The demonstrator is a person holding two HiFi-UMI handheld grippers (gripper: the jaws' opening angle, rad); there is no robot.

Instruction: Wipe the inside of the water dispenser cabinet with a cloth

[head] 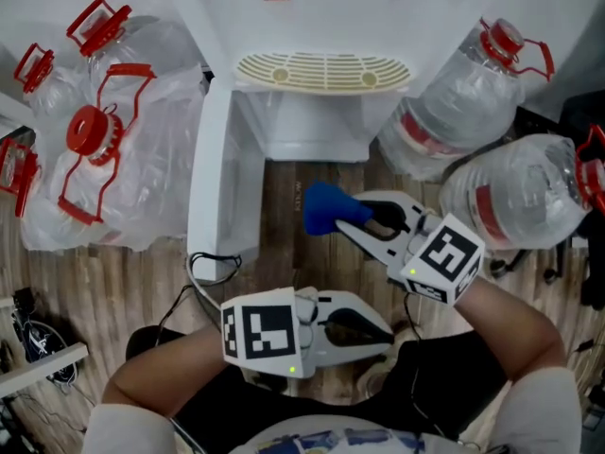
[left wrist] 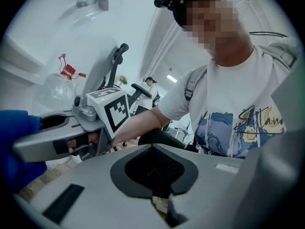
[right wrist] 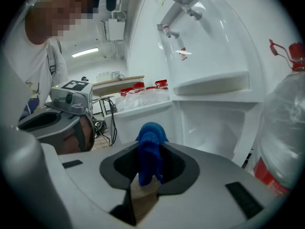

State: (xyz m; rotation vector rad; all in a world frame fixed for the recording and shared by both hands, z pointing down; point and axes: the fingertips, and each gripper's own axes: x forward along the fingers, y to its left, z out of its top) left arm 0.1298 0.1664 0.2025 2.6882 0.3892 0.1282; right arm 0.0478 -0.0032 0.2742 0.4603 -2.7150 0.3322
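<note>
The white water dispenser [head: 312,8] stands ahead, its lower cabinet [head: 304,126] open and its door [head: 219,159] swung out to the left. My right gripper [head: 344,223] is shut on a blue cloth [head: 324,207], held low above the wooden floor just in front of the cabinet opening. In the right gripper view the cloth [right wrist: 150,149] sticks up between the jaws of the right gripper [right wrist: 145,187], with the white cabinet interior [right wrist: 214,125] beyond. My left gripper [head: 386,334] stays close to my body, shut and holding nothing. The left gripper [left wrist: 159,202] points away from the dispenser.
Two full water bottles [head: 456,112] [head: 518,195] lie right of the dispenser. Several empty bottles with red handles [head: 99,145] sit in plastic at the left. A beige drip grille [head: 322,72] juts out above the cabinet. Cables [head: 210,269] lie by the door's foot.
</note>
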